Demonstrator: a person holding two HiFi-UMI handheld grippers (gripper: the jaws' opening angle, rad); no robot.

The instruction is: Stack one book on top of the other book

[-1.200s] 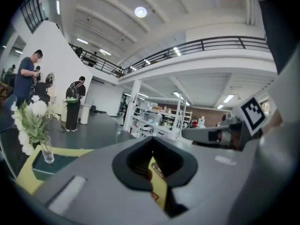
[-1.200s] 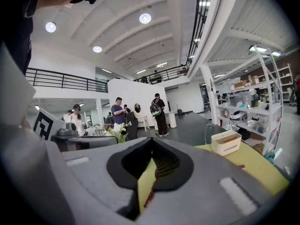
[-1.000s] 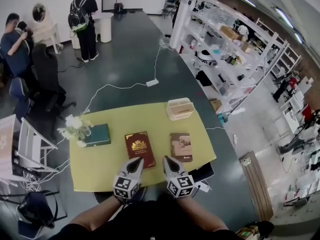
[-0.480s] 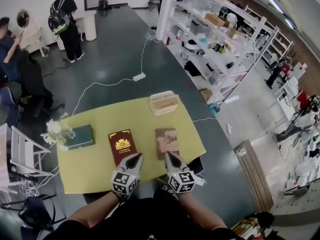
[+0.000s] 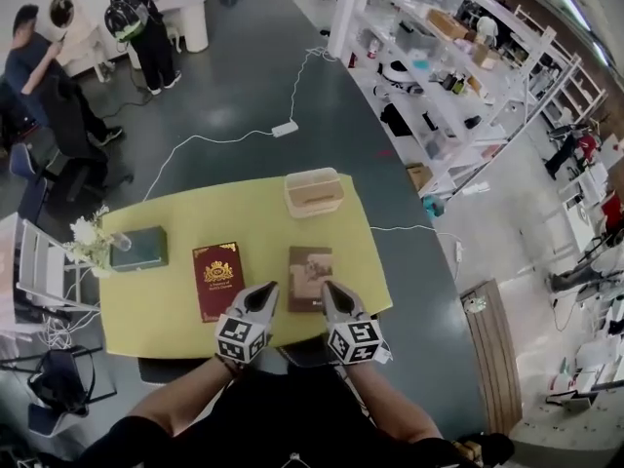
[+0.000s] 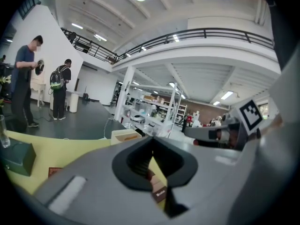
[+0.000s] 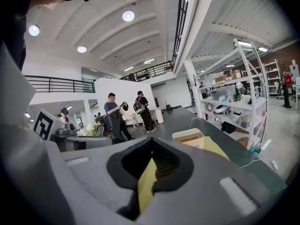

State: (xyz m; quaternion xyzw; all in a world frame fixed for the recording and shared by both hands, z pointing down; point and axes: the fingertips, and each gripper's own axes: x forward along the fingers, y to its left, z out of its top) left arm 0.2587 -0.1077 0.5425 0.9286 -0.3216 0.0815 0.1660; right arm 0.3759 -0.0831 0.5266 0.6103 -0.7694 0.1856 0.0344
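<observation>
Books, 2 of them, lie flat on the yellow table [image 5: 185, 213], side by side with a gap between them: the red book [image 5: 217, 279] on the left, the brown book [image 5: 310, 278] on the right. Neither is on top of the other.

My left gripper [image 5: 264, 291] is at the near edge of the table, its tip just beside the red book's near right corner and pointing toward the gap between the 2 books. My right gripper [image 5: 331, 289] is beside it, its tip over the brown book's near right corner. I cannot tell whether either tip touches a book.

In the left gripper view my jaws are pressed together with nothing between them. Through the notch behind the tips I see a strip of table and a corner of the brown book. In the right gripper view the jaws are likewise closed on nothing, with only a strip of yellow table showing through the notch.

A beige box [image 5: 314, 192] sits at the far edge of the table, beyond the brown book. At the left end a green box [image 5: 138, 248] lies next to a vase of white flowers [image 5: 86, 234], well apart from the red book. Beyond the table, 2 people [image 5: 146, 22] stand on the dark floor, and white shelves [image 5: 439, 57] run along the right.
</observation>
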